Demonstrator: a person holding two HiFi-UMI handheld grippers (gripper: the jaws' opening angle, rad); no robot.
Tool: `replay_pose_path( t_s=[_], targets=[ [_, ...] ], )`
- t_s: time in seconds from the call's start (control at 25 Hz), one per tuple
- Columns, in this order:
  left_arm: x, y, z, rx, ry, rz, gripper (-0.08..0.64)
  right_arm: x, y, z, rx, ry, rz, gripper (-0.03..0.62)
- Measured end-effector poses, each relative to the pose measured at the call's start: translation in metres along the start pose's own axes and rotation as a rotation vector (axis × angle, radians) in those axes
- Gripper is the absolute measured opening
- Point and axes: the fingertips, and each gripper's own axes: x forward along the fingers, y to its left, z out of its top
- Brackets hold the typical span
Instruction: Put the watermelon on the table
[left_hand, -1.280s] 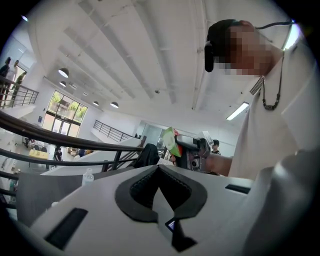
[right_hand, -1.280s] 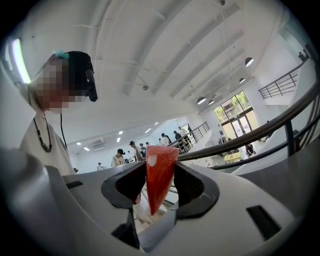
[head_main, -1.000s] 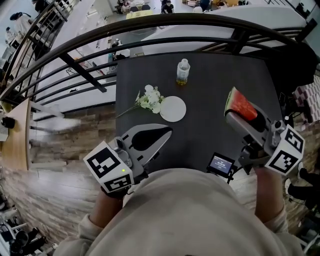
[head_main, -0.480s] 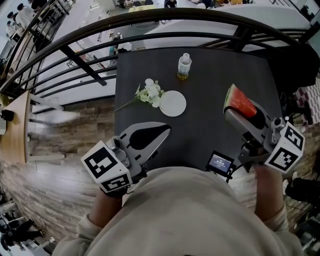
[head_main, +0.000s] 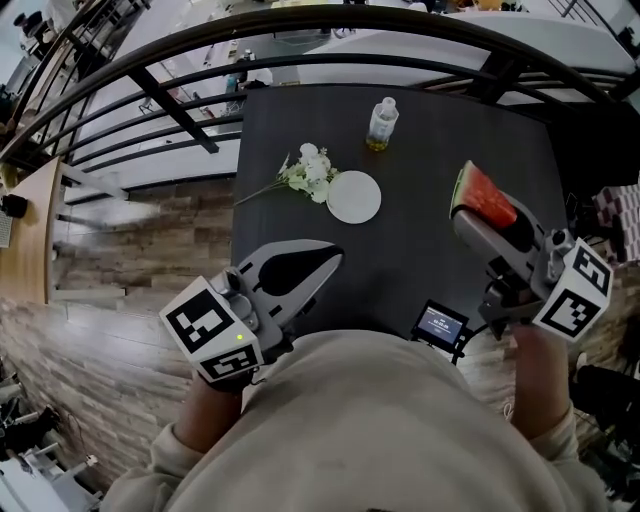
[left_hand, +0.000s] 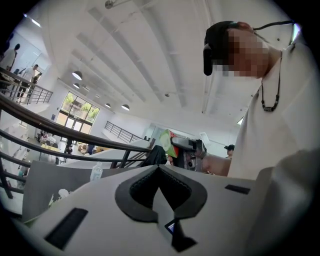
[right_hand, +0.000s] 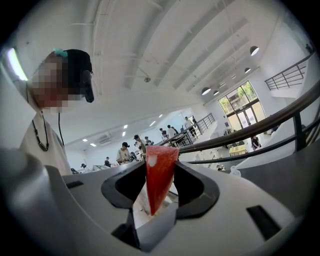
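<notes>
Okay, left to right. We see the person's left gripper (head_main: 326, 267) low at the left, its marker cube (head_main: 212, 330) nearest the body. Its white jaws are clenched: in the left gripper view the tips (left_hand: 159, 169) meet with nothing between the dark pads. In the head view the jaw tips overlap the near left corner of the dark square table (head_main: 440, 150); we cannot tell whether they touch it.

On the table, left of centre, lies a sprig of white flowers with a green stem (head_main: 308, 172). A white round plate (head_main: 354, 196) sits just beside it on the right, with the blooms at its rim. Further back stands a small clear plastic bottle with yellowish liquid (head_main: 381, 123), upright, apart from the plate. A black curved metal railing (head_main: 300, 45) runs behind the table.

At the near table edge, right of centre, sits a small black device with a lit screen (head_main: 440, 325).

The right gripper (head_main: 470, 228) is over the right side of the table, grasping a red watermelon wedge with green rind (head_main: 487, 203). In the right gripper view the jaws stand partly apart and both pads press on the wedge (right_hand: 159, 180), its thin red edge facing the camera. The wedge is held in the air, not on the table.
</notes>
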Motion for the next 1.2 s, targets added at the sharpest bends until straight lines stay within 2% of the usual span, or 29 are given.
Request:
replay_pose_path(
  t_s=[0.76, 1.2],
  targets=[
    [-0.006, 0.01, -0.003, -0.026, -0.022, 0.039, 0.003, 0.015, -0.009, -0.004, 0.006, 0.037, 0.016, 0.187],
    [-0.01, 0.02, -0.012, -0.071, -0.023, 0.064, 0.003, 0.033, -0.018, -0.016, 0.024, 0.088, 0.025, 0.187]
  ],
)
